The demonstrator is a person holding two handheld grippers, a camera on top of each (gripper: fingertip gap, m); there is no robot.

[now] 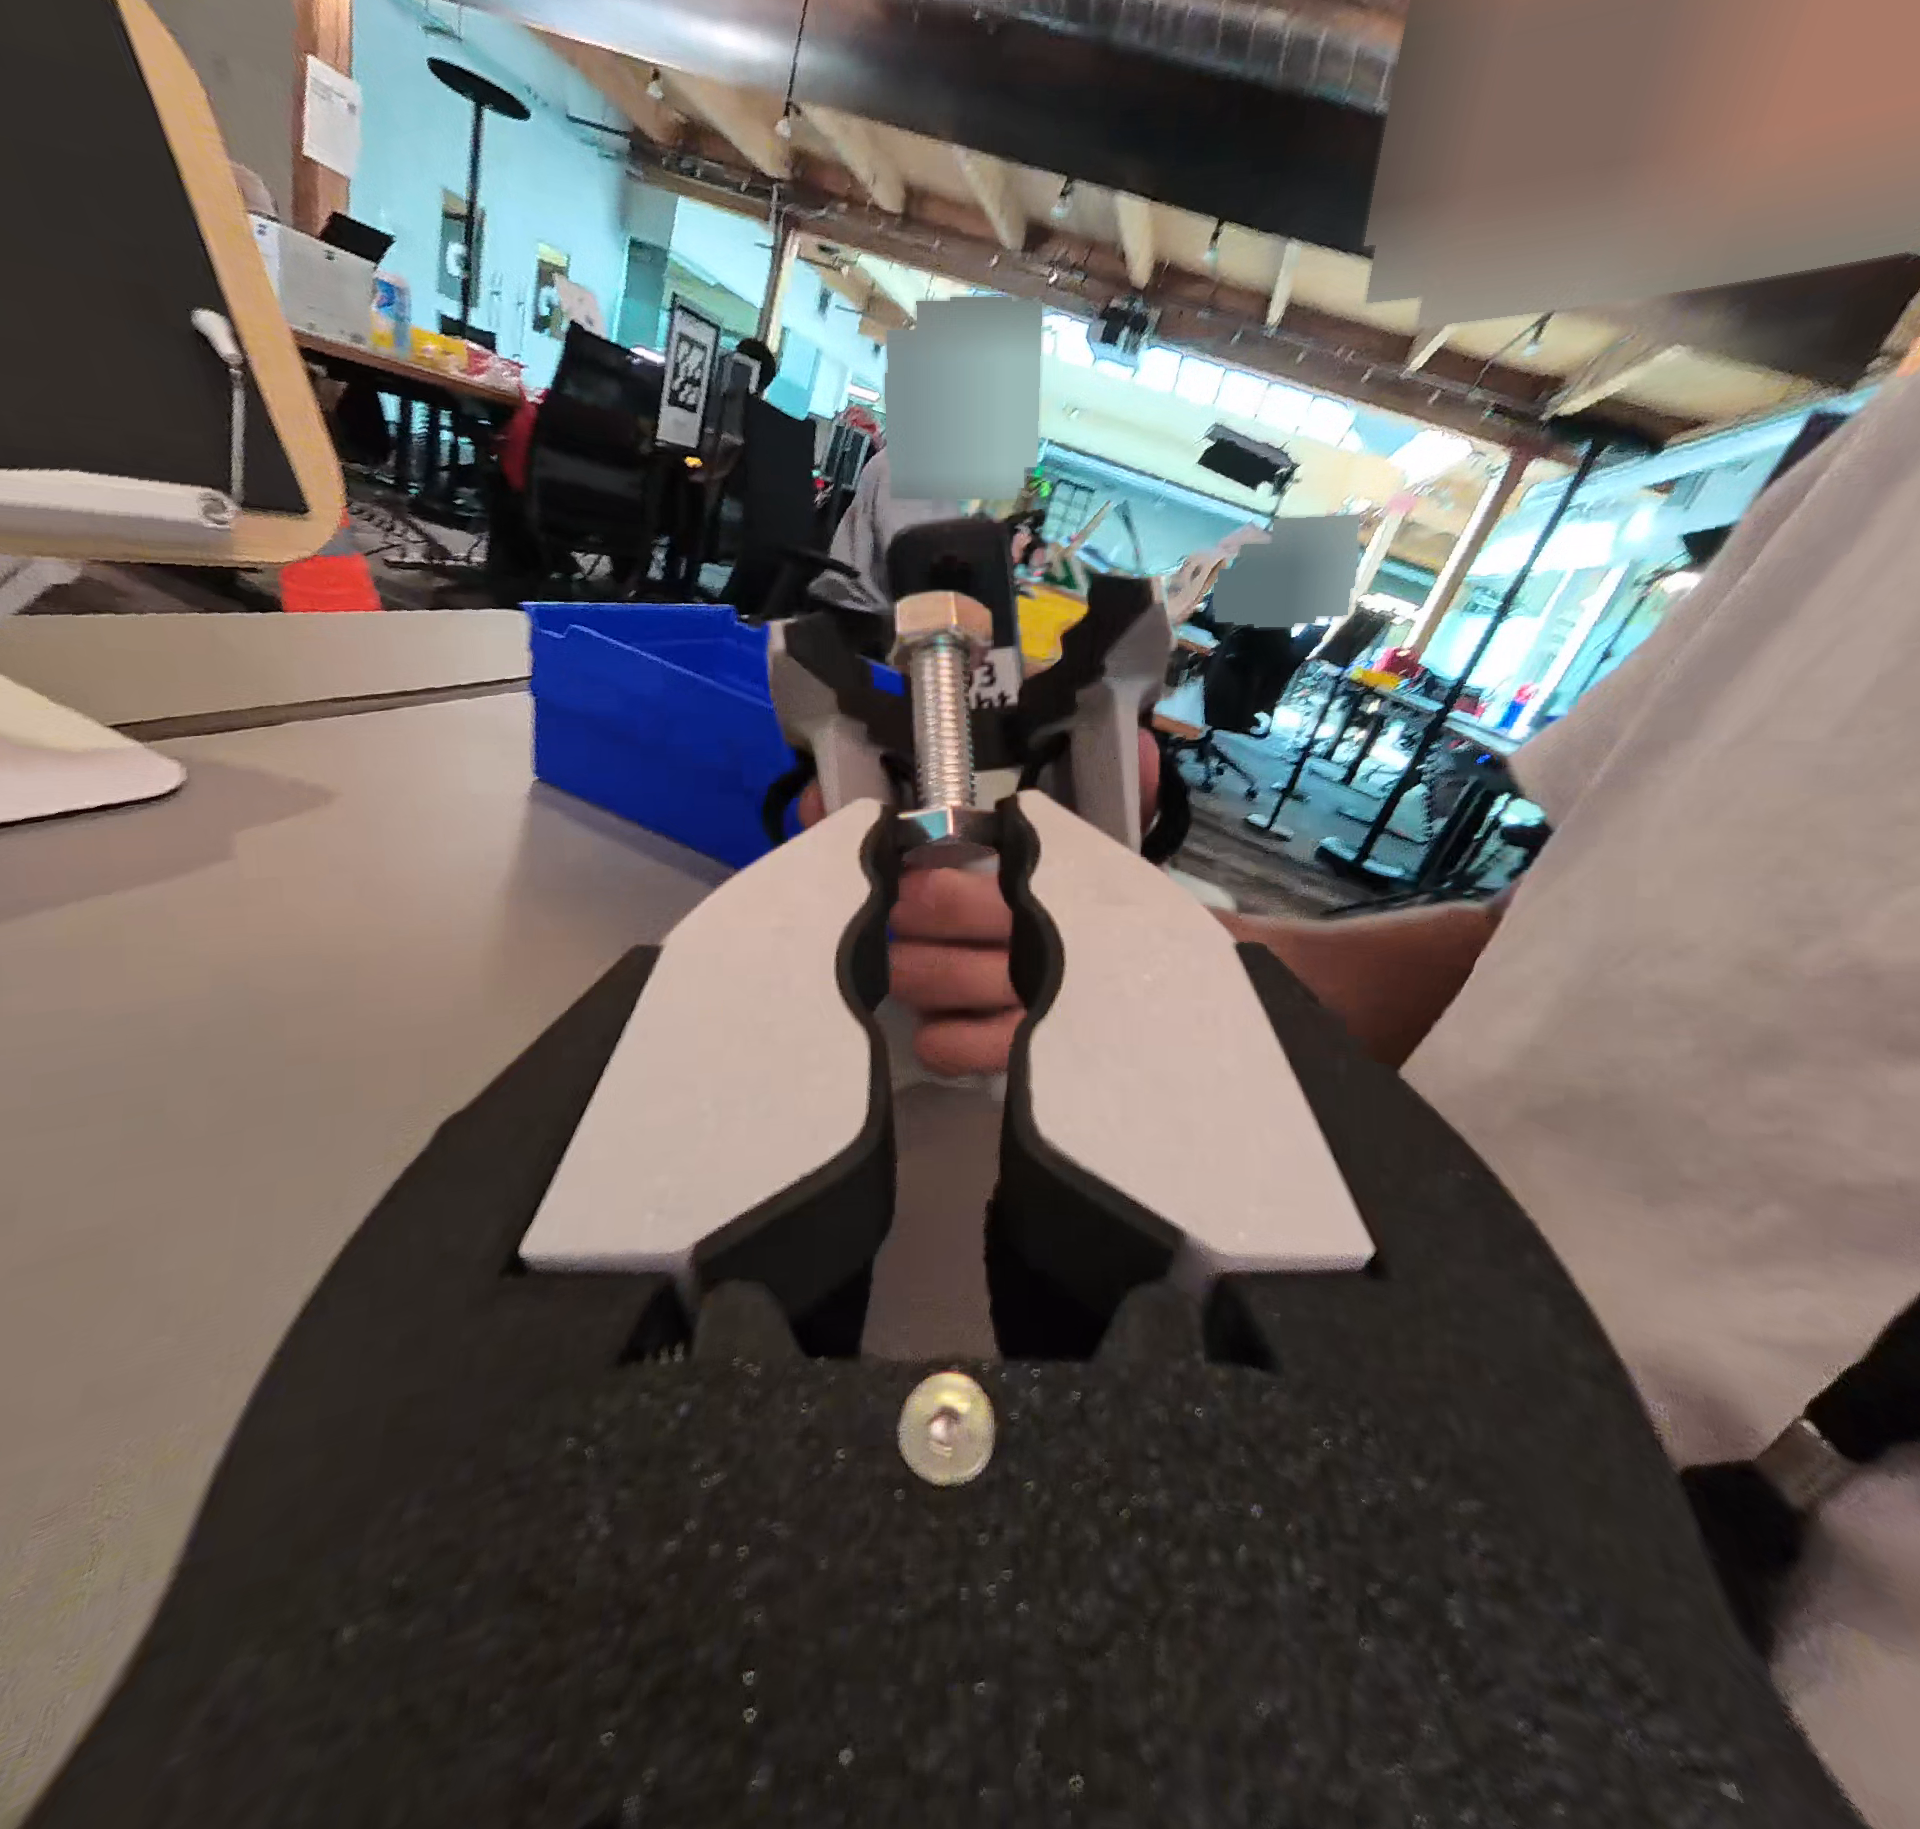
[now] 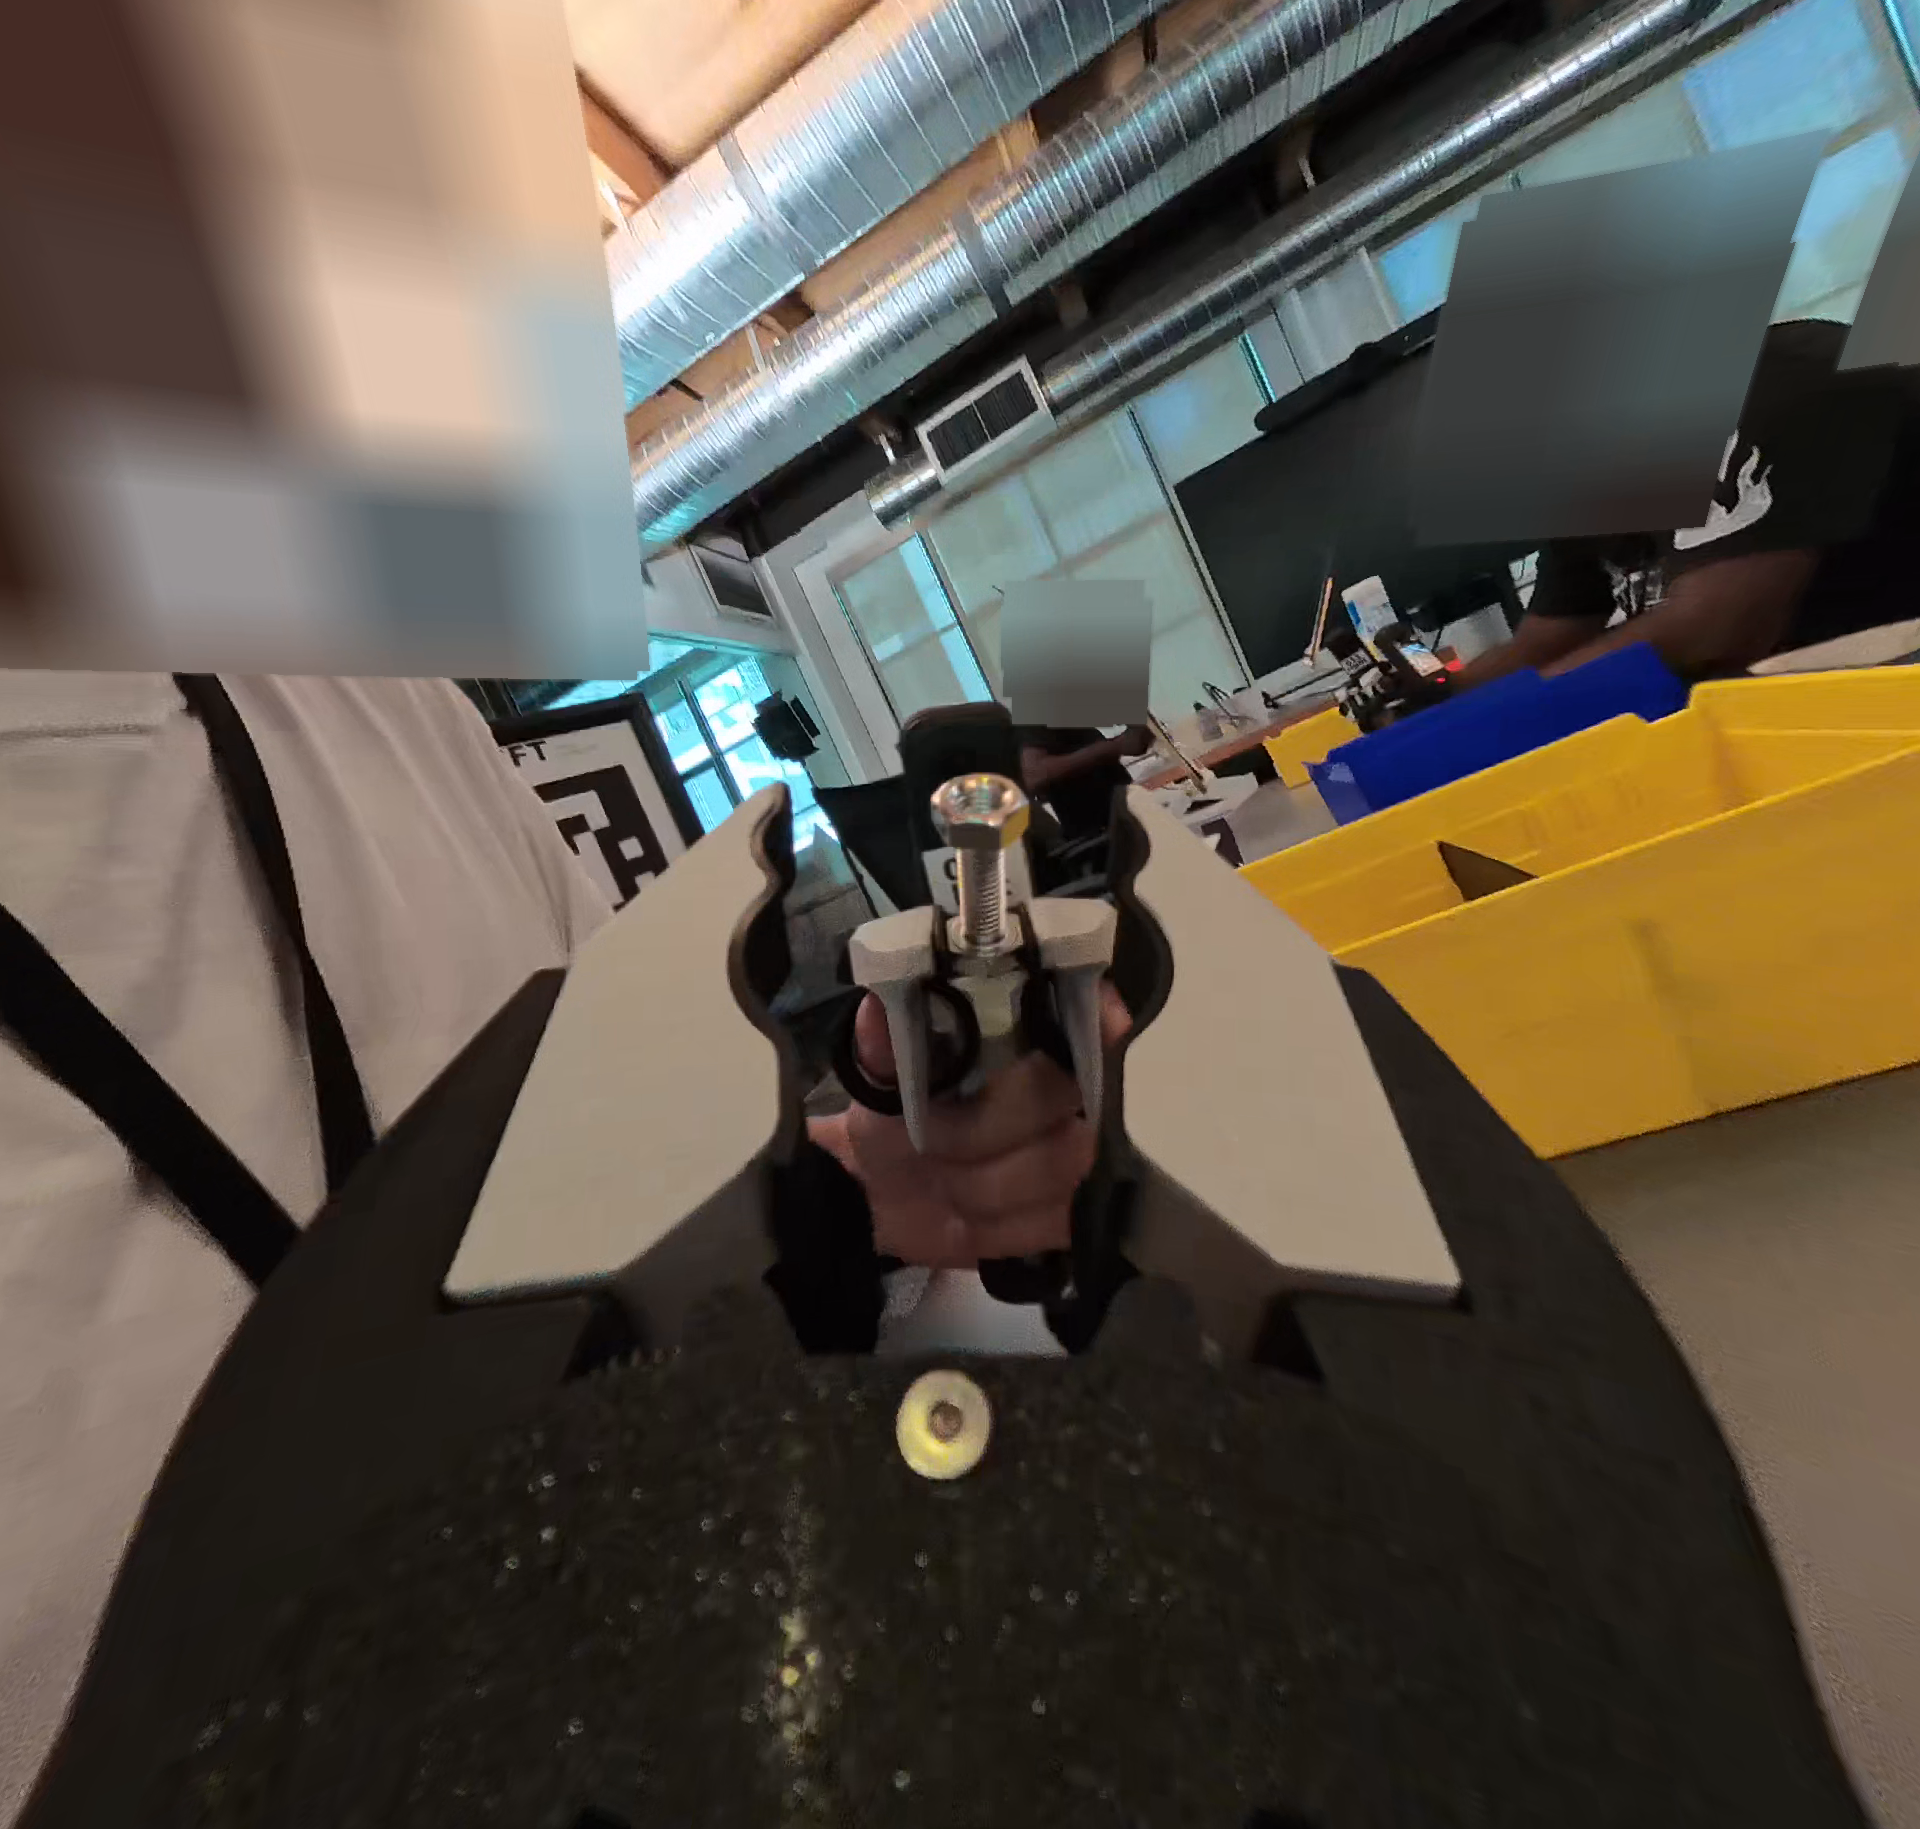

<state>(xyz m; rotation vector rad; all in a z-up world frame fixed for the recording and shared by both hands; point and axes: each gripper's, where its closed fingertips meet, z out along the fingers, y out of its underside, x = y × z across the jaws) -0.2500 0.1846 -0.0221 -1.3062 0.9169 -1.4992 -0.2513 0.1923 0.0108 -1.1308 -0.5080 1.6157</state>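
Both tongs stood raised above the grey table (image 1: 312,948): left gripper (image 1: 948,829) pinched a bolt (image 1: 940,719) by its head, upright, nut (image 1: 940,621) on its tip, while right gripper (image 2: 951,844) gaped wide around that nut, pads apart, yellow bin (image 2: 1558,948) right.

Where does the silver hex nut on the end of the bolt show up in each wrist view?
Left wrist view: hex nut at centre, topping the upright bolt, whose head is clamped in the left claw.
Right wrist view: nut at centre, above the left claw, between the open right claw's fingertips, touching neither.
Shared landmark: the blue bin.
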